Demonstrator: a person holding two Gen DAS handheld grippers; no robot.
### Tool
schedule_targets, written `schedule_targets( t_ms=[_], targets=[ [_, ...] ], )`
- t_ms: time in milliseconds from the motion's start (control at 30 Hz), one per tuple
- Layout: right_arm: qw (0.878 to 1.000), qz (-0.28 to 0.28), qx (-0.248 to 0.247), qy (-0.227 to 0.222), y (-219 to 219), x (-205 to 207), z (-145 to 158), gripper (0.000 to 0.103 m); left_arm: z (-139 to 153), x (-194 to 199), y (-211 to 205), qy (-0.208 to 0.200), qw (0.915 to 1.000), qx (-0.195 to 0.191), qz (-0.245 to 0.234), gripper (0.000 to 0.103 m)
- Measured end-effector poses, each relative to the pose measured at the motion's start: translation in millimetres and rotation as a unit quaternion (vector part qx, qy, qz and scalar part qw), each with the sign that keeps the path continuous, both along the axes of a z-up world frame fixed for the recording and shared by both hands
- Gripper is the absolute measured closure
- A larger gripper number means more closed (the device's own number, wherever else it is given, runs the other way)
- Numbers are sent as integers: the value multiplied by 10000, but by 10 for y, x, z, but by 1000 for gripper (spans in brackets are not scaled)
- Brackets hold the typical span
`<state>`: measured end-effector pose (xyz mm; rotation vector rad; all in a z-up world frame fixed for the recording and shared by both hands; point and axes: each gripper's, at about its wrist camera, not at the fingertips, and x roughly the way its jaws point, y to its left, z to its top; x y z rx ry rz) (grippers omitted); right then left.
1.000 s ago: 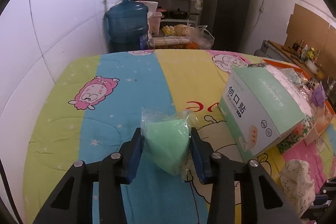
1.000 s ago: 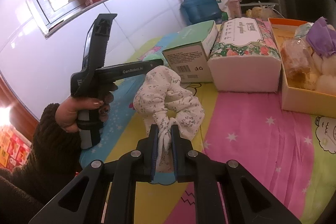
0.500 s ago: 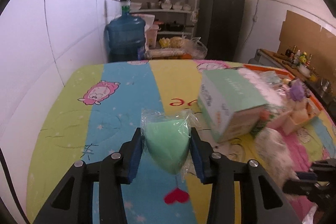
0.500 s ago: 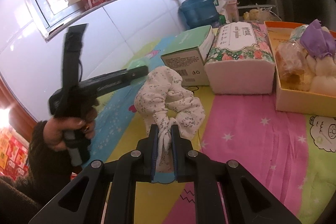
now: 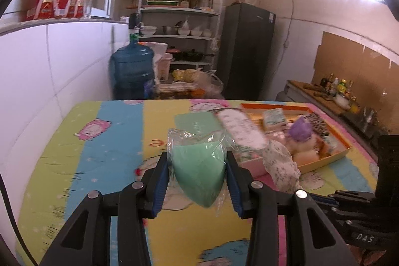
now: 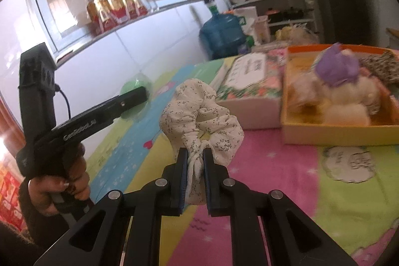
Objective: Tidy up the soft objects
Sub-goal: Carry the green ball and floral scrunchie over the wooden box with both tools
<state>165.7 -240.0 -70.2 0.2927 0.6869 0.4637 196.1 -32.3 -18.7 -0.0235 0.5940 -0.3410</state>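
A: Both hands have lifted and swung toward the orange box (image 5: 324, 161).

B: Left gripper (image 5: 198, 181) squeezes the green sponge (image 5: 198, 175) (still wrapped); right gripper (image 6: 194, 178) pinches the flowery scrunchie (image 6: 199, 114). Dropping comes next.

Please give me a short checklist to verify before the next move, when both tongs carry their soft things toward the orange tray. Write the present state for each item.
1. Left tongs hold the wrapped green sponge: ok, blue pads press it on both sides.
2. Right tongs hold the floral scrunchie: ok, pinched at its gathered part.
3. Both things lifted off the colourful cloth: ok.
4. Free room in the orange tray: cannot tell; purple and cream soft things fill the near part.
5. Way to the tray past the floral tissue pack: ok for the right, cannot tell for the left.
6. Sponge's loose wrapper clear of snagging: cannot tell.
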Motion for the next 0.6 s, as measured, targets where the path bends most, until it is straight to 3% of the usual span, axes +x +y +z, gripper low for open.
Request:
schedule_targets(
  t_ms=[600],
  targets=[
    [9934, -1070, 38, -419, -1315, -287, 245, 90, 119, -35, -1275, -98, 9977, -78, -666, 60]
  ],
)
